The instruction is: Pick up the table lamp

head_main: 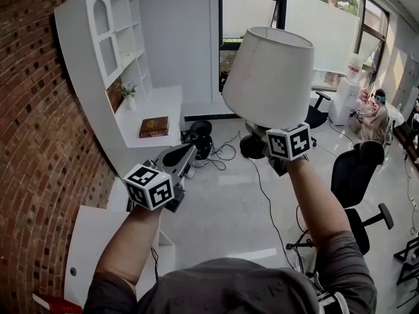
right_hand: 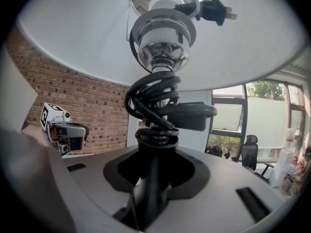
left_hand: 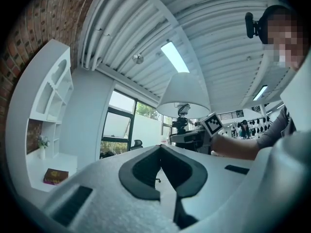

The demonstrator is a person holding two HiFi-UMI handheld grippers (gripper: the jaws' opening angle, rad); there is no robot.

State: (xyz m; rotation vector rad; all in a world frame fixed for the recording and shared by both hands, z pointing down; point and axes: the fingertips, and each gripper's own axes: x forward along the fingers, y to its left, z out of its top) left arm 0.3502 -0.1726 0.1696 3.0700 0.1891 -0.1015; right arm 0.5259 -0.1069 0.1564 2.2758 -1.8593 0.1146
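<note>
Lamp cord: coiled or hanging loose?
Coiled. In the right gripper view the cord wraps round the stem under the shade, plug up beside the socket.

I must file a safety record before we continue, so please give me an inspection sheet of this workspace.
Surface: white desk by the brick wall, partly bare.
Job's things: table lamp held in the air, off every surface.
Clutter: book and small plant on the desk.
Grippers: right hand-held gripper shut on the lamp's stem; left hand-held gripper shut, empty.
Cables: lamp cord coiled round its stem, plug up inside the shade; loose cables on the floor.
Surroundings: windows, office chairs, a seated person far off.
</note>
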